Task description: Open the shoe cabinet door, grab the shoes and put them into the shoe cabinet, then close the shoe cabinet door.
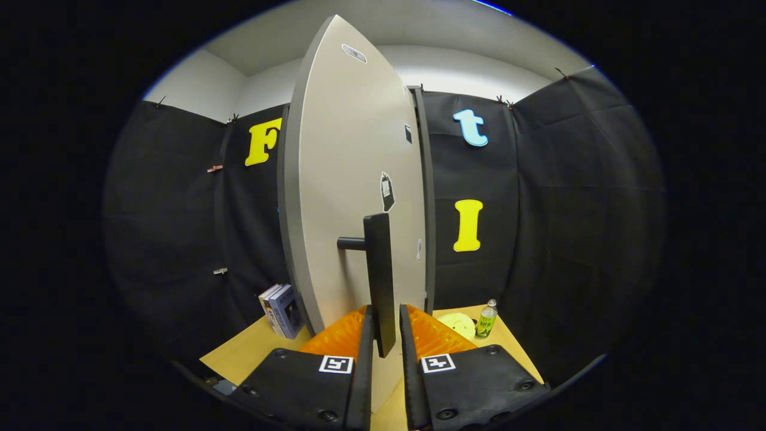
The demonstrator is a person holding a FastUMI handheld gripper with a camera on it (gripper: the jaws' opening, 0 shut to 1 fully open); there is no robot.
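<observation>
Gripper [383, 326]: I had its fingers clamped on the handle [380, 281].
Door [353, 179]: behind the handle, partly open.
Risk: I judged the handle could slip out if I swung off the hinge's arc.
Bottle [486, 319]: right of the door.

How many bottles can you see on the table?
1. The bottle stands on the table beyond the gripper, right of the cabinet door, beside a pale round thing. The door could hide more. The fingers flank the door handle.

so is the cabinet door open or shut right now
Open, it seems: the door stands angled out from the cabinet frame, edge toward the camera. The gripper has its fingers either side of the handle.
</observation>
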